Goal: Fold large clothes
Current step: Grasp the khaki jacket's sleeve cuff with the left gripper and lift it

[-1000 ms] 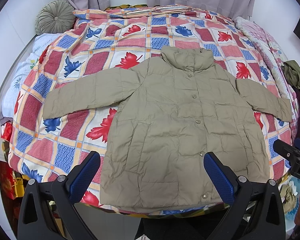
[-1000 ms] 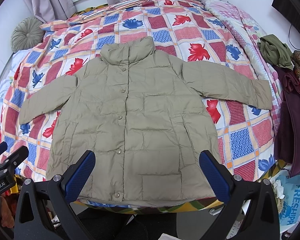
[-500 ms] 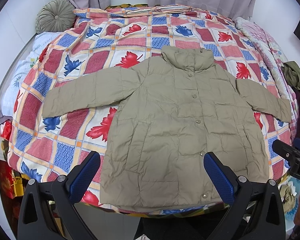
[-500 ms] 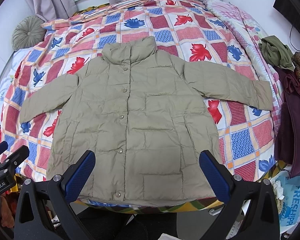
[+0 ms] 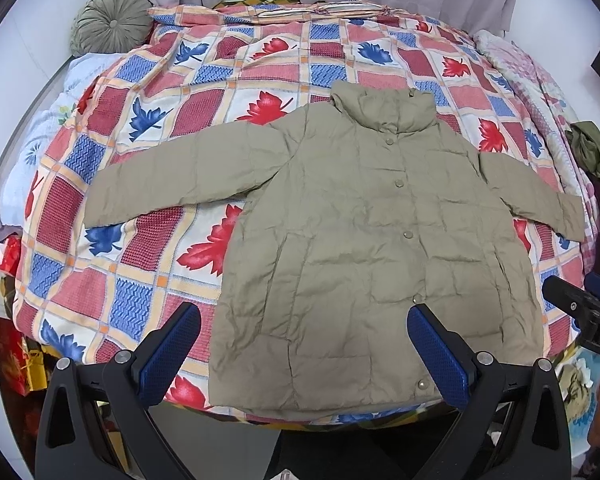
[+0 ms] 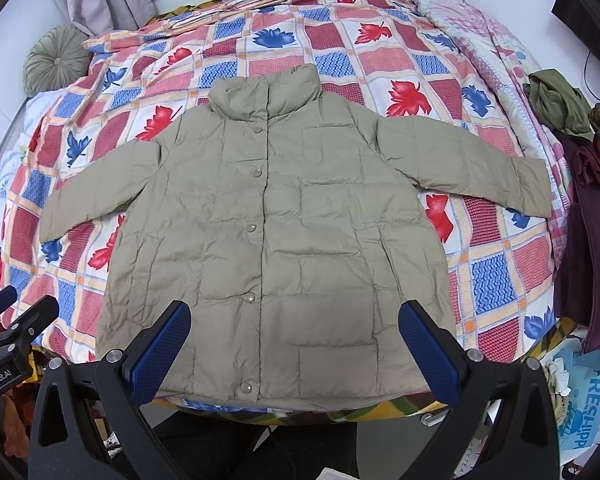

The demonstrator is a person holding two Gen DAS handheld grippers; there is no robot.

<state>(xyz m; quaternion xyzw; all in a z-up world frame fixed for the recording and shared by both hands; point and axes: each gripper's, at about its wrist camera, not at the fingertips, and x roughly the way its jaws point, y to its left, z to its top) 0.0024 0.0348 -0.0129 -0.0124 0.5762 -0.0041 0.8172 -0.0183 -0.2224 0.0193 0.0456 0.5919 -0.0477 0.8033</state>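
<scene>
An olive quilted jacket [image 5: 364, 240] [image 6: 272, 236] lies flat and buttoned on the bed, front up, collar toward the far side, both sleeves spread out sideways. Its hem hangs at the near edge of the bed. My left gripper [image 5: 304, 336] hovers open above the hem, shifted toward the jacket's left half, with nothing between its blue pads [image 5: 168, 352]. My right gripper [image 6: 294, 332] is open too, above the middle of the hem, and holds nothing. Each gripper's tip shows at the edge of the other's view.
The bed carries a patchwork quilt [image 5: 204, 92] with red and blue leaves. A round green cushion [image 5: 108, 16] sits at the far left, curtains behind. Dark red and green clothes [image 6: 580, 184] pile up at the bed's right side. A printed bag [image 6: 584, 400] lies on the floor.
Both views have crept slightly forward and the jacket sits a little nearer. The jacket has not moved and both grippers stay open.
</scene>
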